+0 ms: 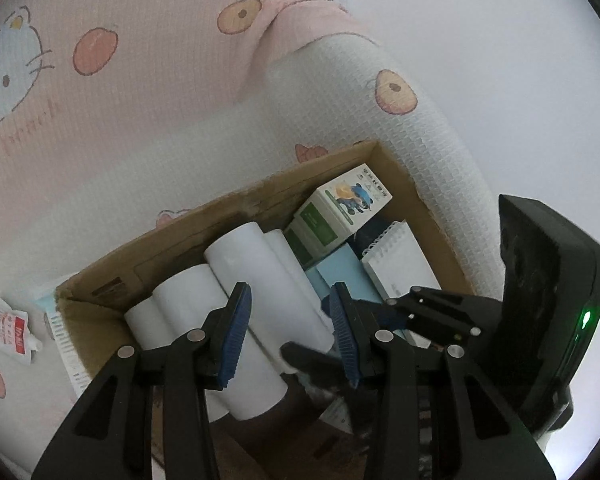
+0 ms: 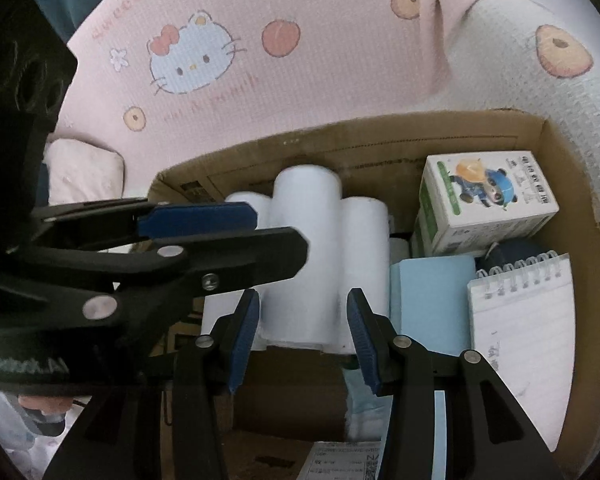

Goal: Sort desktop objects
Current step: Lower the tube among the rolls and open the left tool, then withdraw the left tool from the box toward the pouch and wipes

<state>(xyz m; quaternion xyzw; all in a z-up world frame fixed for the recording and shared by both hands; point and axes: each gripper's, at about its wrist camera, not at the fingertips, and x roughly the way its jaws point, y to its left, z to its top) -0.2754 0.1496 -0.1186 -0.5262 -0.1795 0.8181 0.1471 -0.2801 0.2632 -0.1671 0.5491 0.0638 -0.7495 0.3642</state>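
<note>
- While both claws hang over the cardboard box (image 2: pixel 572 184), each stands parted with nothing between its pads.
- Left claw (image 1: pixel 296 336): released, hovering above the 3 white rolls (image 1: pixel 256 280); no pad touches them.
- Right claw (image 2: pixel 304 340): released, above the near ends of the same rolls (image 2: pixel 304 248).
- From the right wrist view, the left claw (image 2: pixel 228 228) reaches in from the left, beside the rolls.
- Inside the box, right of the rolls: a green-and-white carton (image 2: pixel 484 196), a pale blue block (image 2: pixel 432 300), a spiral notepad (image 2: pixel 528 320).
- Outside the box, a small red-and-white pouch (image 1: pixel 14 330) lies on the cat-print pink cloth (image 1: pixel 140 80).
</note>
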